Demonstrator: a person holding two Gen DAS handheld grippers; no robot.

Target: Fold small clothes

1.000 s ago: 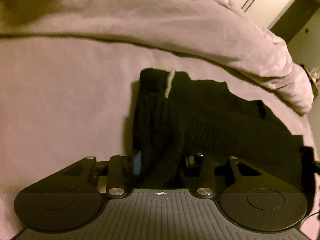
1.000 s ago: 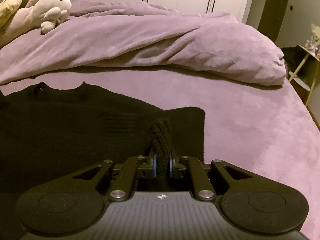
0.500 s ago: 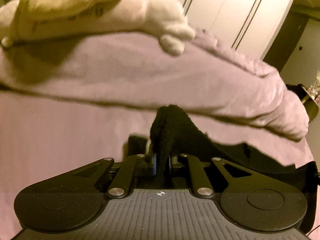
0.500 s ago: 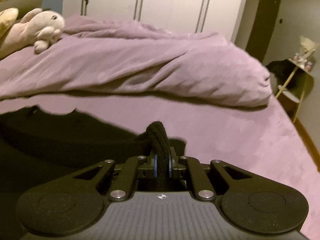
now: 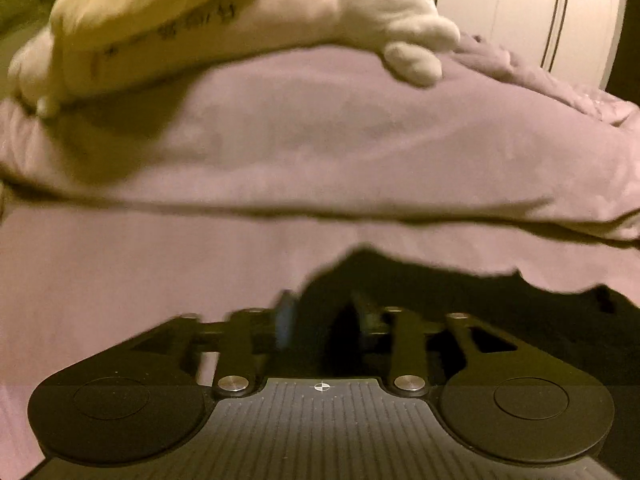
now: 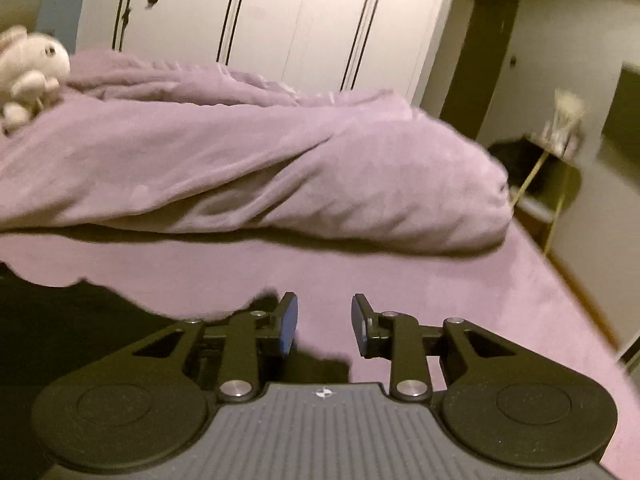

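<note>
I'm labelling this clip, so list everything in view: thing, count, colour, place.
black knit garment: one, black, flat on the bed sheet, near side
bed sheet: one, purple, under the garment
duvet: one, purple, bunched across the far side of the bed
plush toy: one, whitish, on the duvet's left end
wardrobe: one, white, behind the bed
side table: one, thin yellow legs, right of the bed
left tool: one, black, opening, garment behind the gap
right tool: one, black with blue pads, opening, nothing between
</note>
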